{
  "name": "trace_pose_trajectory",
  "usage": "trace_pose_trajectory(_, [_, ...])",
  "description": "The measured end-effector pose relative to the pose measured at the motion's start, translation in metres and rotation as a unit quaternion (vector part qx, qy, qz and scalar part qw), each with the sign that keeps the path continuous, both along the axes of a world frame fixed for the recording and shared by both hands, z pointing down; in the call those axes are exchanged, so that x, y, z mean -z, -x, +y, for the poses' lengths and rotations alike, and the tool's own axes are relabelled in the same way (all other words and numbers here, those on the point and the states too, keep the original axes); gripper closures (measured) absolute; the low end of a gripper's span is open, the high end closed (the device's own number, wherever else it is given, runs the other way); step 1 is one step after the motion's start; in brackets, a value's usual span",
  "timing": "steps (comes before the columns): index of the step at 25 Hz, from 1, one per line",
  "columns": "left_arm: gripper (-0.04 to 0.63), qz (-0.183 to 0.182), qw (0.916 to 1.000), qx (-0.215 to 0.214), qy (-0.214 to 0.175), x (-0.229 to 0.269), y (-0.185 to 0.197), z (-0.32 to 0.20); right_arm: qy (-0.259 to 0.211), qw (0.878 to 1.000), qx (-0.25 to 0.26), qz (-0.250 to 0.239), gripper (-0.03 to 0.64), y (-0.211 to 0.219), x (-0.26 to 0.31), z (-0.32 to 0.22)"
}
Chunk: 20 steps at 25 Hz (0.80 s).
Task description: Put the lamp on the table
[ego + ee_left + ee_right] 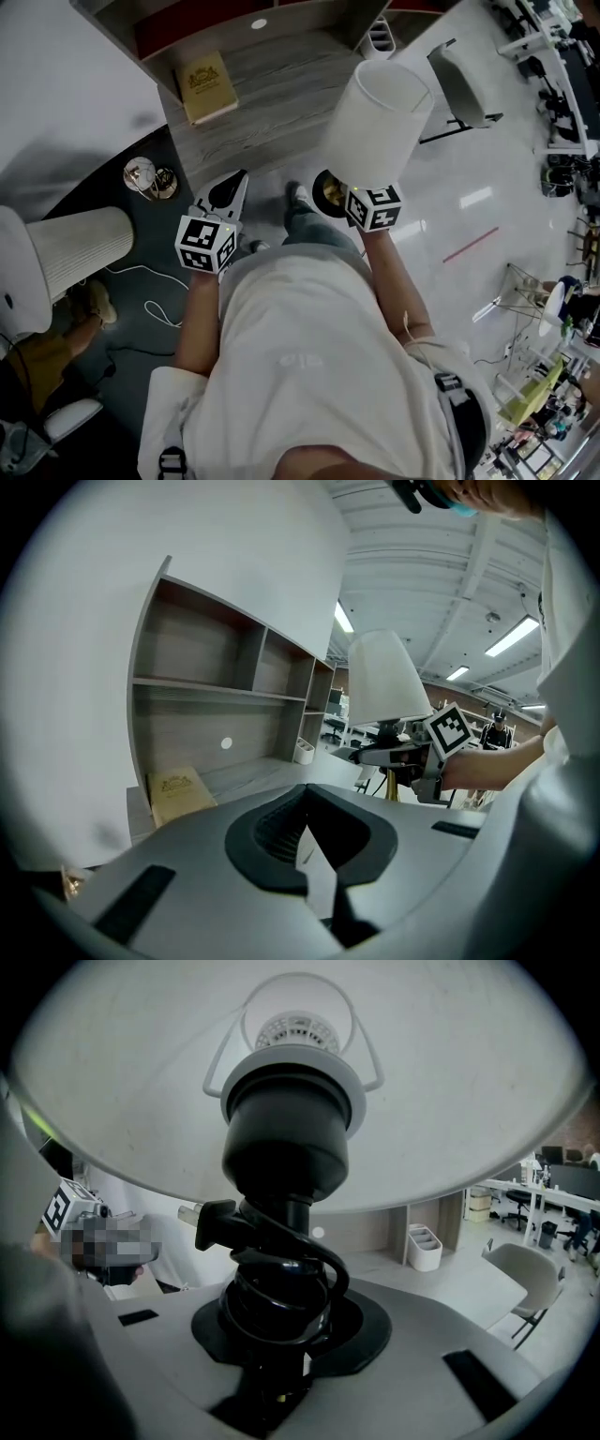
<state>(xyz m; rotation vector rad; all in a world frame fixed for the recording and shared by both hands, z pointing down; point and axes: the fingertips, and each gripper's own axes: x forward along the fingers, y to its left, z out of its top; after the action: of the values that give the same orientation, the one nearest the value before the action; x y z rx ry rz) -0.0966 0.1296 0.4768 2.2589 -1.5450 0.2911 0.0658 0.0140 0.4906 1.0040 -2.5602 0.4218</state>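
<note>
Bright, even light from ceiling strips (511, 637) at two o'clock. The floor (475, 199) glares at three. Gripper views darken toward their rims.

The book (207, 86) lies on the table (281, 89), left of the lamp (380, 122).

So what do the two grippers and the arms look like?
The left gripper and right gripper match. Each has a light grey body with a black recess round the jaws, and each carries a cube of black-and-white square markers. The person wears a white short-sleeved T-shirt that leaves the forearms bare.
</note>
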Motion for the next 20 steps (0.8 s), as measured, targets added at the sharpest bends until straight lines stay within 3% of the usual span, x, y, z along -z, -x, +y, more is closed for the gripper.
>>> trace_pose_trajectory(20, [0.581, -0.030, 0.9912, 0.123, 0.038, -0.005, 0.005, -0.107, 0.011, 0.994, 0.108, 0.018, 0.497, 0.054, -0.057, -0.181])
